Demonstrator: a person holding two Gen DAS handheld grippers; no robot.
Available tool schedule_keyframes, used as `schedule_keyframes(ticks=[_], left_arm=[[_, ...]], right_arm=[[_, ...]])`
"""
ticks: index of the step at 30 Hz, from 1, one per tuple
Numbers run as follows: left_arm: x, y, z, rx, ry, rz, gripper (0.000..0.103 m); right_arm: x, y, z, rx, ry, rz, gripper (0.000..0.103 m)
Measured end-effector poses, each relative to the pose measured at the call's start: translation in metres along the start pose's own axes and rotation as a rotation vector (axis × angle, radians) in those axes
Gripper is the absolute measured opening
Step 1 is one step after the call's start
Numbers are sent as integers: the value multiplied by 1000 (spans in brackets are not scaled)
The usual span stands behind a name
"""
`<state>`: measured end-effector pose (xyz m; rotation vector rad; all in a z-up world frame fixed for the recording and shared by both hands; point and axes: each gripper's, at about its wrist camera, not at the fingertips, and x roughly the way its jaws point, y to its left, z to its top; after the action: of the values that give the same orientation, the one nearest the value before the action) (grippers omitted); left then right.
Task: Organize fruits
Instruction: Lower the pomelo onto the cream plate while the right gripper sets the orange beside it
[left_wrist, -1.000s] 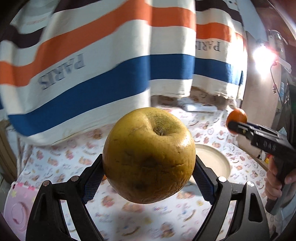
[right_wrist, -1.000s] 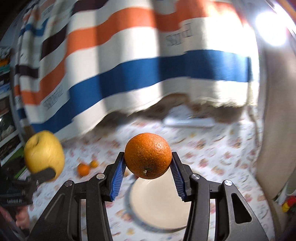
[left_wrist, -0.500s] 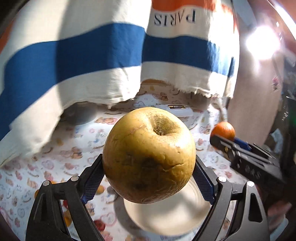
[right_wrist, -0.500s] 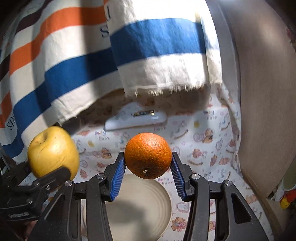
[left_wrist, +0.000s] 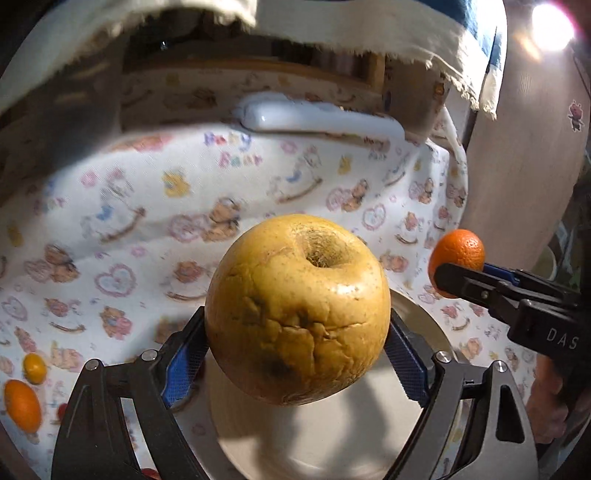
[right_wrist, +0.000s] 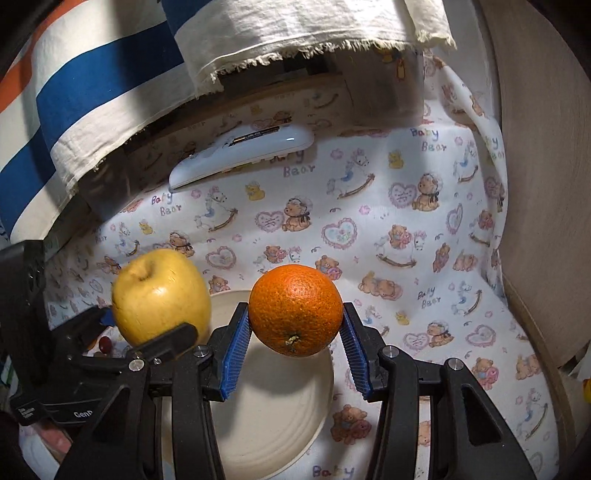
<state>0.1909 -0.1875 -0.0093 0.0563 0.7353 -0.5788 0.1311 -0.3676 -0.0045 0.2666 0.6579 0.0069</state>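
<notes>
My left tool pinches a big yellow apple between its blue pads, dimple turned up, bruised and cracked on the near side. My right tool pinches an orange the same way, its stem end facing me. Both fruits hang over a cream plate that sits on the table, which is covered in a bear-print cloth. From the right tool's view the apple is just left of the orange, close but apart. A white remote lies at the far edge of the cloth, under the fringe of a striped towel. At the left edge of the left view two small orange fruits lie on the cloth, well away from the plate. Part of my right hand shows at the right edge of that view.
</notes>
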Motion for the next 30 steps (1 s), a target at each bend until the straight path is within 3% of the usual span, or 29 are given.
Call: schedule_keyframes(ticks=[11,25,30], left_arm=[[25,10,-4,-11,43,49,88],[37,-3,-10,79,62,111,88],[34,-4,-9,87,44,124,93]], right_arm=[[22,1,-10,13,72,3,50],[35,-1,-15,8,122,-19,50],[38,-1,-17,8,131,-27,50]])
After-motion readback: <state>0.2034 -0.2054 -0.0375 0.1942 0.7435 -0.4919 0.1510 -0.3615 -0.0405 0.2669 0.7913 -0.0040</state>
